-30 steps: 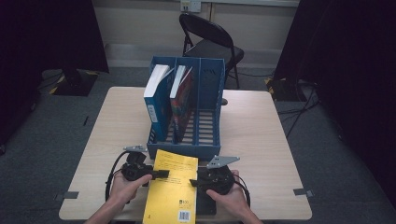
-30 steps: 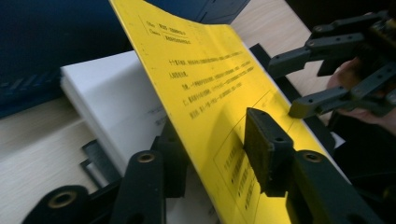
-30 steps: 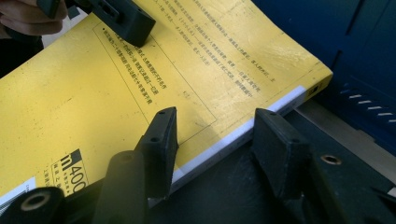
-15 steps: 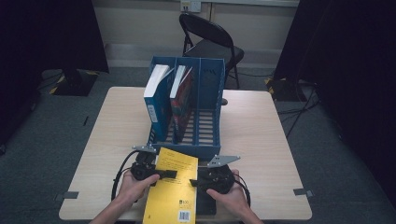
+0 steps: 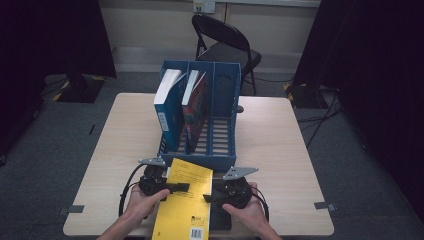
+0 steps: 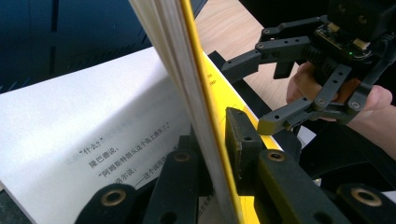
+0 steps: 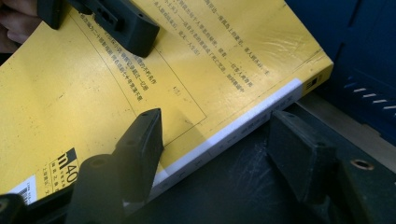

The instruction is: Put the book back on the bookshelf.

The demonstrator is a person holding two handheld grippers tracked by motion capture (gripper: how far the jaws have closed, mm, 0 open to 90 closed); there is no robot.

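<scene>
A yellow paperback [image 5: 184,205] lies at the table's near edge, in front of the blue file rack [image 5: 200,115]. My left gripper [image 5: 179,187] holds its left side. In the left gripper view the left gripper [image 6: 212,136] is shut on the yellow cover and a sheaf of pages, lifted off a white printed page [image 6: 93,126]. My right gripper [image 5: 210,196] is at the book's right side. Its jaws have just been opening: in the right gripper view the right gripper [image 7: 217,128] is open, with the book's white spine edge [image 7: 252,116] between the jaws and no pad pressing.
The rack holds a blue book [image 5: 167,107] in its left slot and a red one [image 5: 196,102] in the middle slot. A black mat [image 7: 224,186] lies under the yellow book. A folding chair [image 5: 225,47] stands beyond the table [image 5: 280,140].
The left jaws have closed on the yellow book's left edge. The right jaws stand wider apart. The book has turned slightly on the table.
</scene>
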